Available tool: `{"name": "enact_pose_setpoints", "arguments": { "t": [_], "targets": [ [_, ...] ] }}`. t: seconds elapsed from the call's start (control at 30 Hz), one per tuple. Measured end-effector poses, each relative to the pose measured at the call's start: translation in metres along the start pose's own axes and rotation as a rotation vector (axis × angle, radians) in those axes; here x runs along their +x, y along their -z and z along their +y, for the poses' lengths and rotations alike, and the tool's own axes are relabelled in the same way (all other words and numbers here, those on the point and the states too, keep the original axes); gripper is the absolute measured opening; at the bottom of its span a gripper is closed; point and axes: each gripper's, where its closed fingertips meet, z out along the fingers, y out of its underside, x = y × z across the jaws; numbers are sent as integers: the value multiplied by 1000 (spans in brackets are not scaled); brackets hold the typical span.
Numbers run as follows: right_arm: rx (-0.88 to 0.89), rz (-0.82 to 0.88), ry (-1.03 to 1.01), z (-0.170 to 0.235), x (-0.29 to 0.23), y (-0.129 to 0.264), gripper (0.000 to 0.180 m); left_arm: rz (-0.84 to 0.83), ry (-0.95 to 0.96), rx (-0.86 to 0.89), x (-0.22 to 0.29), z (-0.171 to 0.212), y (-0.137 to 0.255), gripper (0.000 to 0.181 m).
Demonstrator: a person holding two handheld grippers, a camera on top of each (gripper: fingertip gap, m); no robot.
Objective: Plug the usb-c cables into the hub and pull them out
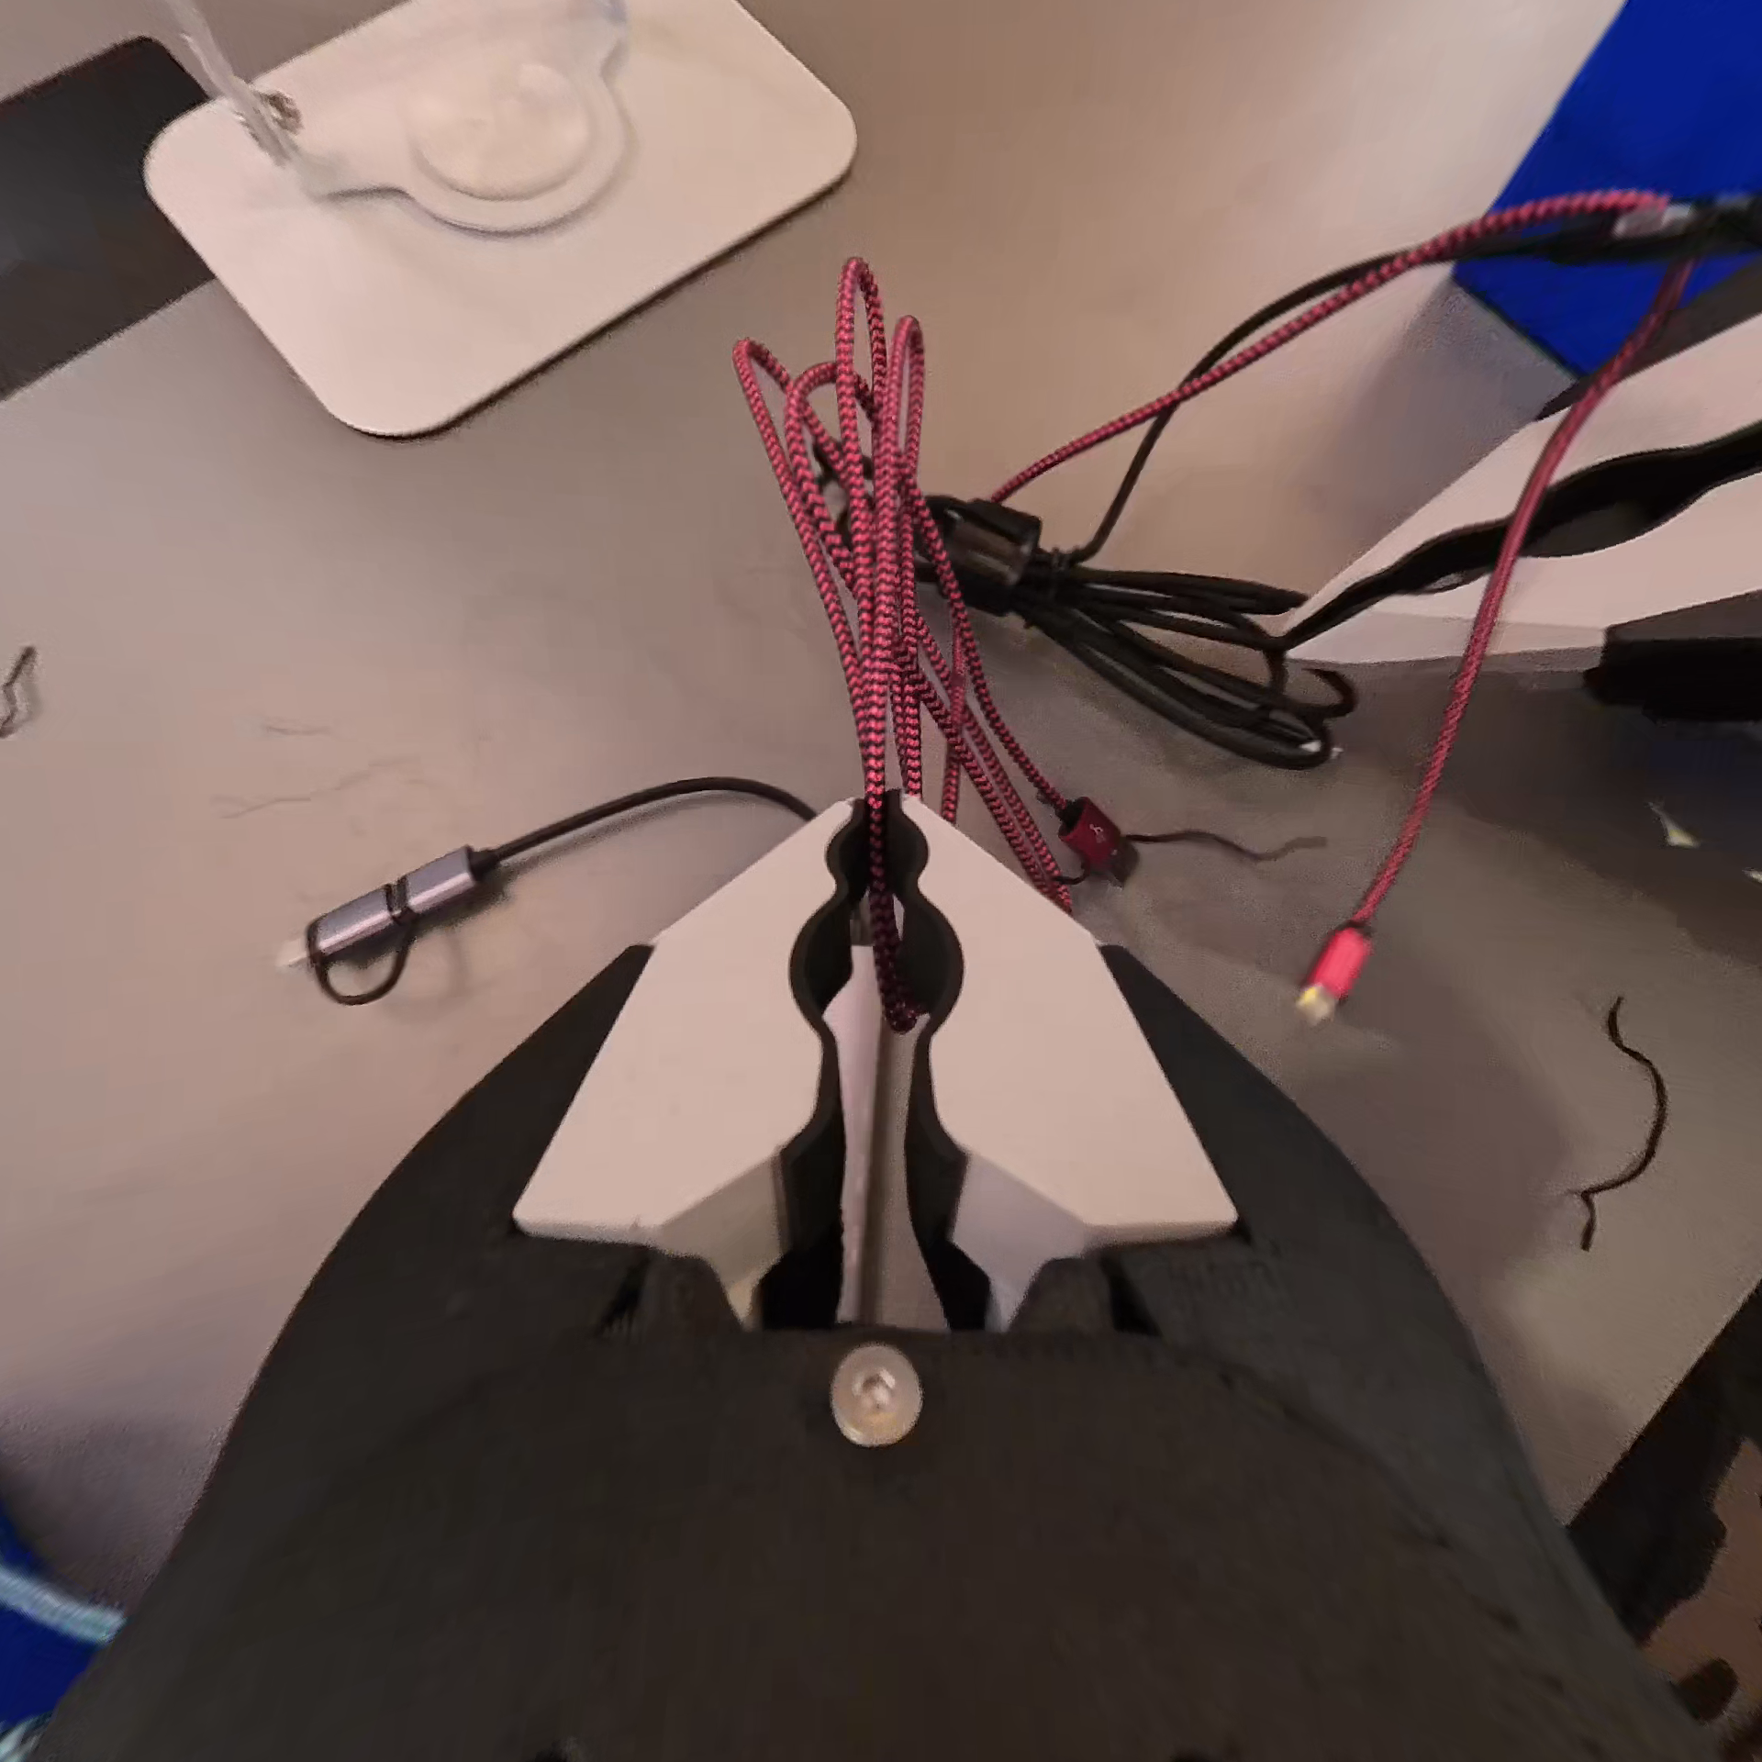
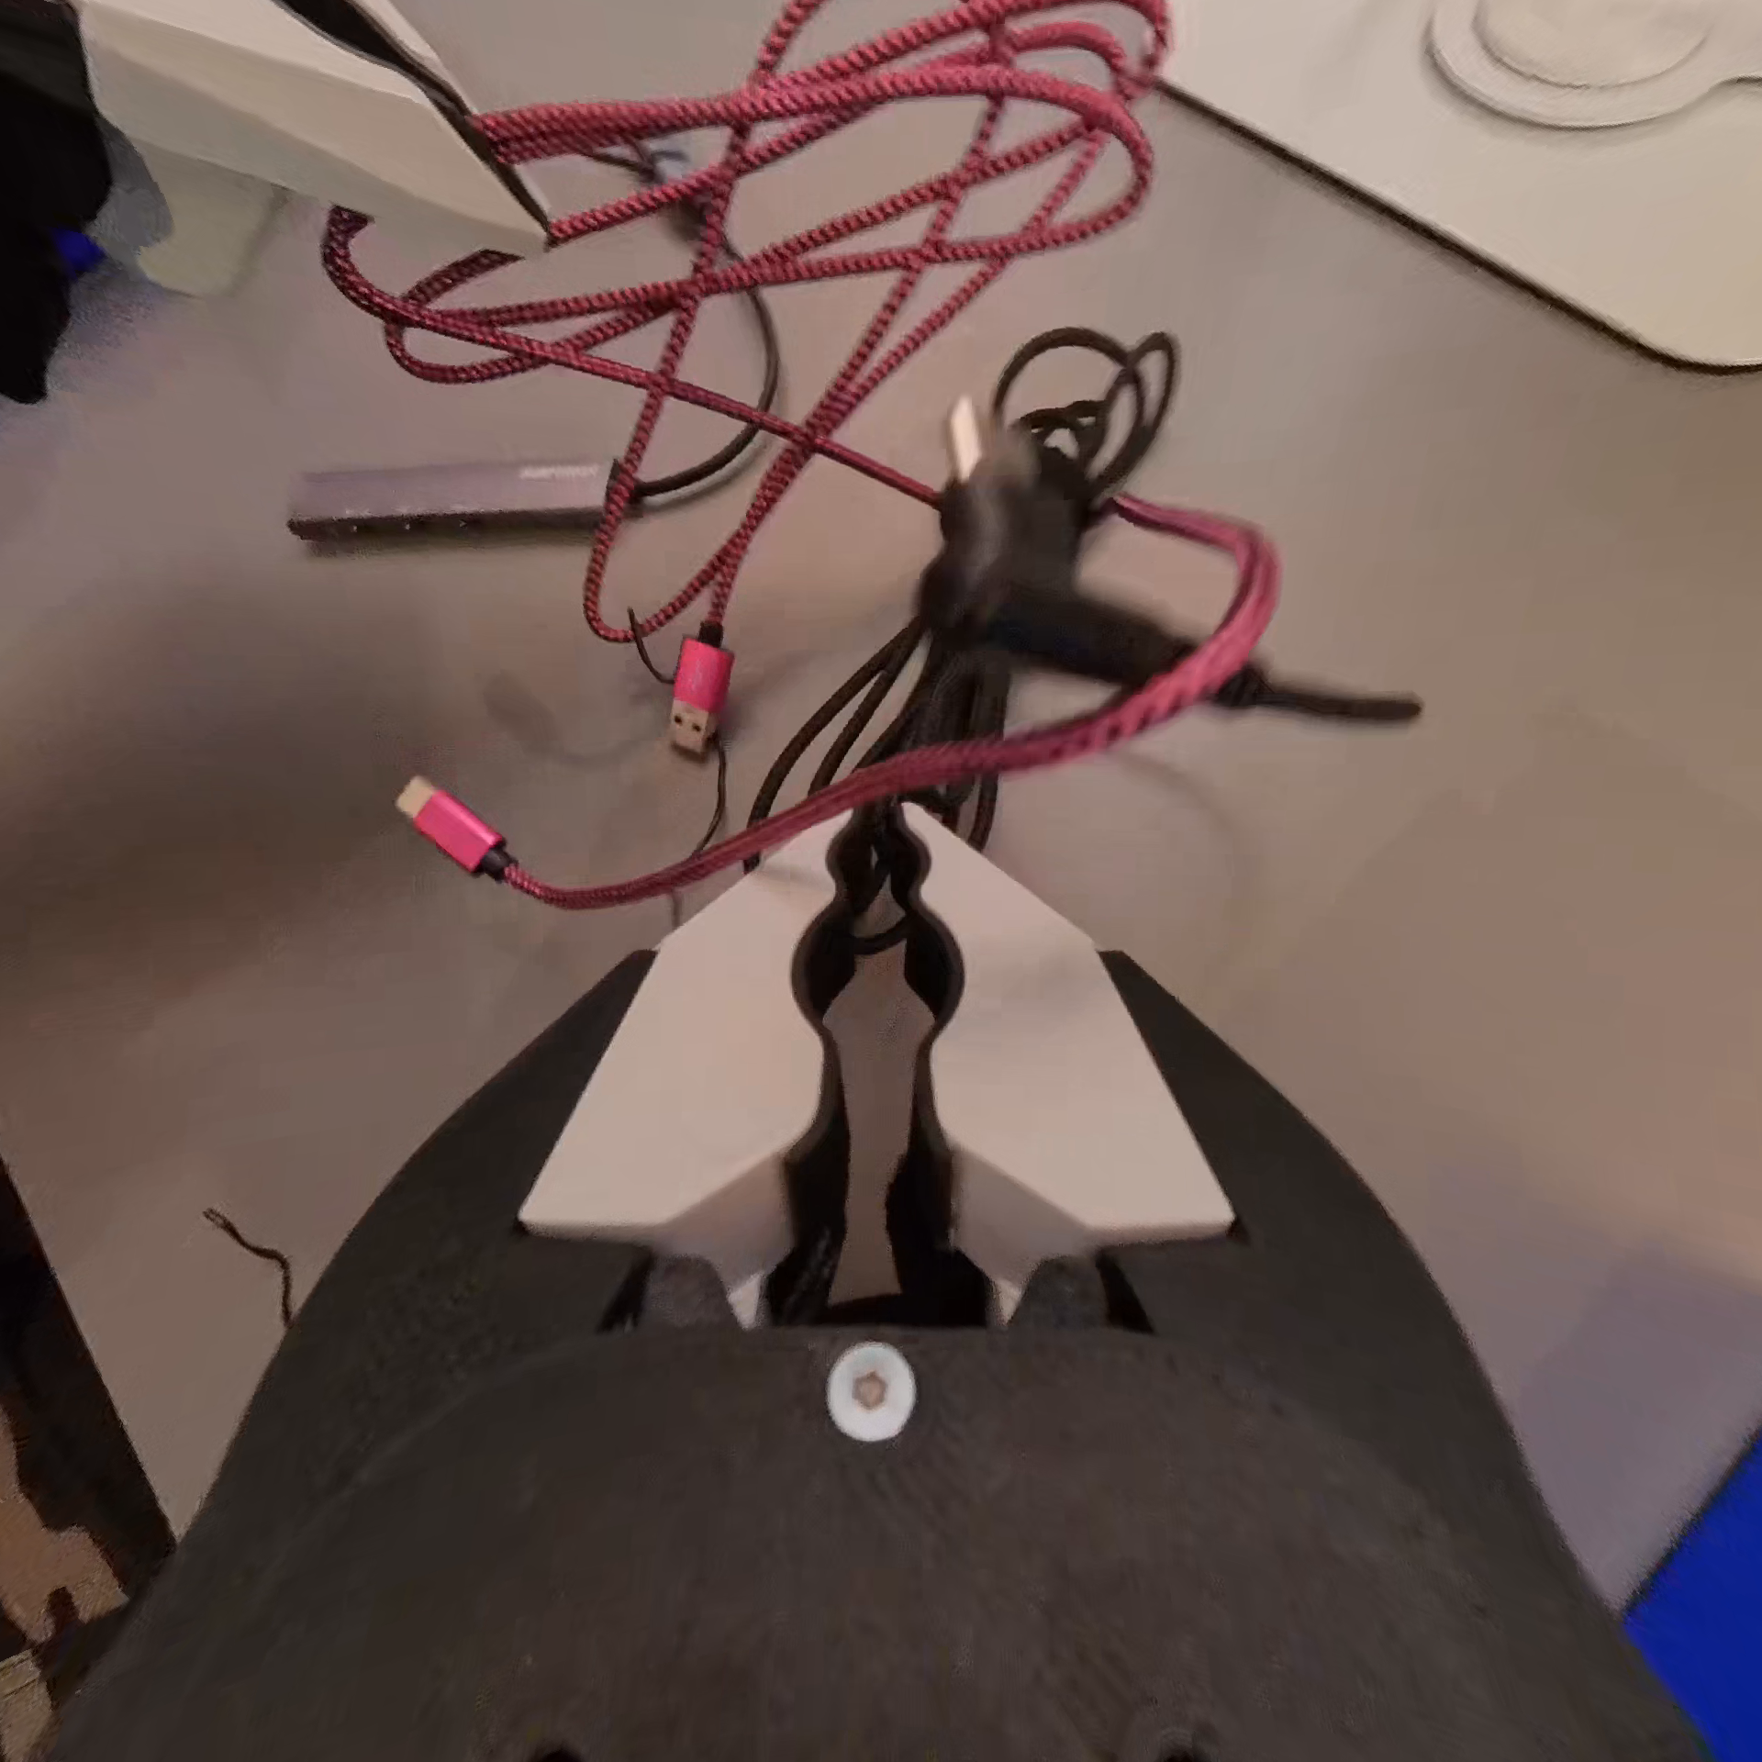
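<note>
My left gripper (image 1: 882, 810) is shut on loops of the red braided cable (image 1: 877, 534) and holds them up off the grey table. The cable's red USB-C plug (image 1: 1335, 963) dangles free; its red USB-A plug (image 1: 1096, 834) lies on the table. My right gripper (image 2: 882, 822) is shut on the bundled black cable (image 2: 1001, 572), lifted, with a silver plug (image 2: 963, 434) sticking up. The red cable (image 2: 1192, 667) drapes over that bundle. The grey hub (image 2: 448, 496) lies on the table to the far left. The hub lead's grey connector (image 1: 400, 906) lies left of my left gripper.
A white monitor stand base (image 1: 496, 219) sits at the far side of the table (image 1: 238, 572). A blue object (image 1: 1621, 143) stands at the right. Loose black twist ties (image 1: 1621, 1125) lie on the table. The right gripper (image 1: 1301, 629) shows in the left view; the left gripper (image 2: 539, 238) in the right view. The left gripper's tips are roughly 15 cm from the right gripper's. It is some 10 cm from my left tips to the grey hub (image 2: 448, 496).
</note>
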Motion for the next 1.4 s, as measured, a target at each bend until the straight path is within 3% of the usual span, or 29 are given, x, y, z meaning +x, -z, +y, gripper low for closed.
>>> {"name": "enact_pose_setpoints", "arguments": {
  "t": [0.57,0.87,0.97,1.03,1.1,1.27,1.4],
  "targets": [
    [-54,228,-62,20,69,12,0,-202,54,82,-87,-6,76,0],
    [-93,282,-54,23,82,7,0,-234,55,227,-102,-39,139,0],
    [-105,271,-47,20,77,10,6,-200,17,231,-88,-47,140,0],
    [-77,289,-19,9,71,18,43,-175,-18,241,-78,-50,138,0],
    [-17,342,79,-9,62,34,61,-144,-21,242,-69,-50,133,0],
    [133,123,167,-50,-8,57,60,-89,-81,216,-43,-47,115,0],
    [120,33,201,-61,-35,57,58,-82,-140,76,-26,-24,89,0]
  ]
}}
